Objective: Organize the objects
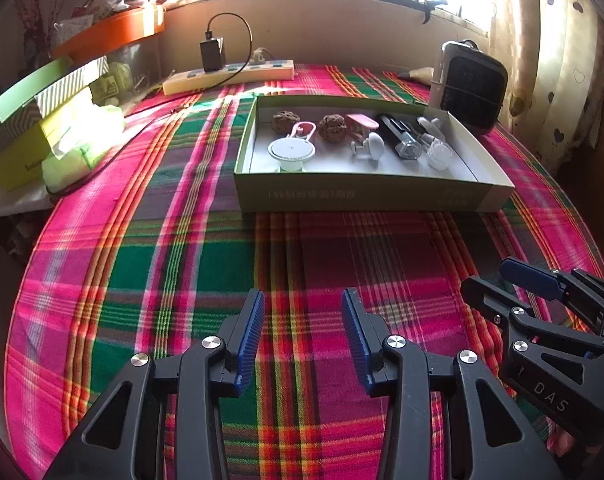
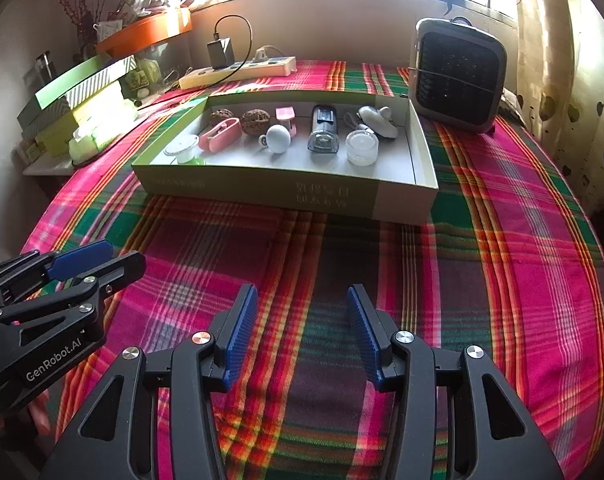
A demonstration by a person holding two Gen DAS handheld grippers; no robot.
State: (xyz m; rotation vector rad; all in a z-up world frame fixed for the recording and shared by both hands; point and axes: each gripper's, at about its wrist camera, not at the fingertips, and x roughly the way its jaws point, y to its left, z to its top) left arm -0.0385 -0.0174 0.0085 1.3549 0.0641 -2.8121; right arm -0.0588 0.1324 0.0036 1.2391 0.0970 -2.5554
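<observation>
"GenRobot.AI" stands in white letters on the black body of the left gripper (image 2: pixel 81 266), read from the right wrist view. On the right gripper (image 1: pixel 514 280), seen from the left wrist view, only the letters "DAS" show on its black side, the rest cut off. The green front wall of the shallow box (image 2: pixel 261 190) carries pale printed characters in two short rows, too faint to read. A yellow box (image 1: pixel 17 160) at the left edge bears small dark lettering, unreadable.
</observation>
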